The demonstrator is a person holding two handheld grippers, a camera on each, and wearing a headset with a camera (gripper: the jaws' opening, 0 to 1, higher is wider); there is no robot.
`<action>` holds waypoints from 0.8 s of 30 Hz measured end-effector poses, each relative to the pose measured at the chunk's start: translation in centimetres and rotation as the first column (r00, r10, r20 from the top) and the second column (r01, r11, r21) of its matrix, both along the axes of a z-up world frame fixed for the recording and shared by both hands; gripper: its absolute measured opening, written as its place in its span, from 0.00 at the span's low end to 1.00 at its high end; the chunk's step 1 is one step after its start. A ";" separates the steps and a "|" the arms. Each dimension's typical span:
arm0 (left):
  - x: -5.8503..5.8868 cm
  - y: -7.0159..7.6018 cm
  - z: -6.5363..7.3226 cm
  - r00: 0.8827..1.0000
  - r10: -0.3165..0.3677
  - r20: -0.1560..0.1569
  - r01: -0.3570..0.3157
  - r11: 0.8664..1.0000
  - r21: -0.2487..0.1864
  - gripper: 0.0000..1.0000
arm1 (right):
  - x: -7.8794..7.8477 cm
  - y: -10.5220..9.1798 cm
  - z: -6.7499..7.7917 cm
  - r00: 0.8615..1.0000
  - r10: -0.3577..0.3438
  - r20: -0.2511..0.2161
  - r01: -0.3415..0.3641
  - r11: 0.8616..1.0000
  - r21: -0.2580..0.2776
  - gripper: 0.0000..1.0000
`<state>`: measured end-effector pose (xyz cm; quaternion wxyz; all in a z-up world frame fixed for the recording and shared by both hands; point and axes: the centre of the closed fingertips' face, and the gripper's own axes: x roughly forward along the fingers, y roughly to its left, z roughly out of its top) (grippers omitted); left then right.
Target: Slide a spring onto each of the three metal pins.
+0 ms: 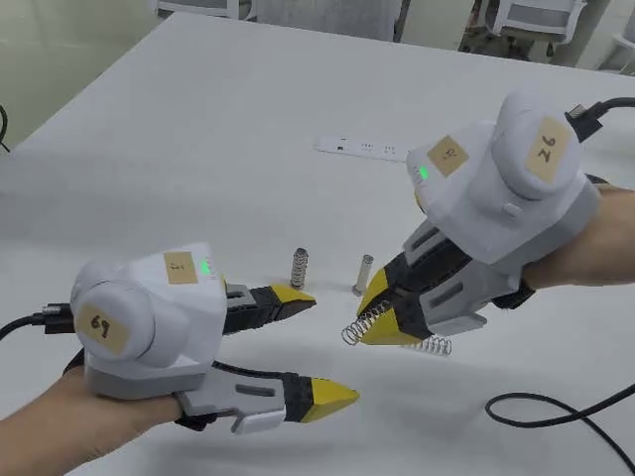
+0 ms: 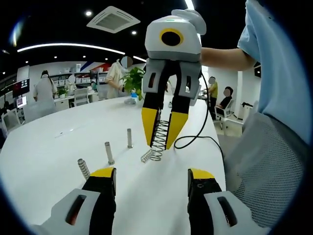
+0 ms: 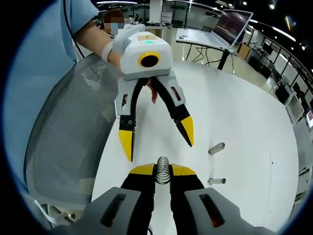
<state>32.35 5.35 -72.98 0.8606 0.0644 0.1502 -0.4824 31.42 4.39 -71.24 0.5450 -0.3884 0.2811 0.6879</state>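
The white table [image 1: 198,129] is smooth and bare around the work, so I judge anything dropped will roll. The right gripper [image 1: 377,315] is clamped across the coils of a spring [image 1: 355,329], which sticks out sideways from the jaws. Gripped that way, it may bow, twist or pop free when its open end is pushed onto a pin. The left gripper [image 1: 322,345] hovers close by, jaws spread wide and holding nothing. It is near the pins and could knock one over.

A black cable [image 1: 556,412] loops on the table to the right, and a white strip [image 1: 362,149] lies farther back, both well apart from the work.

The first pin [image 1: 299,268] already wears a spring. A bare pin [image 1: 363,275] stands beside it, near the right gripper's tips. The left gripper view shows a third pin [image 2: 129,138], also bare, farther along the row. A loose spring [image 1: 433,345] lies under the right gripper, where a careless move could sweep it away.
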 end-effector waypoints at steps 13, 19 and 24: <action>1.0 1.6 -0.1 0.995 0.099 -0.023 -0.100 0.995 -0.013 0.92 | 0.1 0.0 0.0 1.000 0.011 -0.005 -0.011 1.000 -0.016 0.08; 1.2 2.5 -0.3 0.991 0.124 -0.046 -0.125 0.992 -0.016 0.98 | 0.6 0.0 0.0 1.000 0.015 -0.003 -0.015 1.000 -0.026 0.08; 1.2 3.5 -0.1 0.988 0.145 -0.043 -0.146 0.989 -0.014 0.98 | 1.4 -0.2 0.1 1.000 0.015 0.007 -0.015 0.999 -0.043 0.08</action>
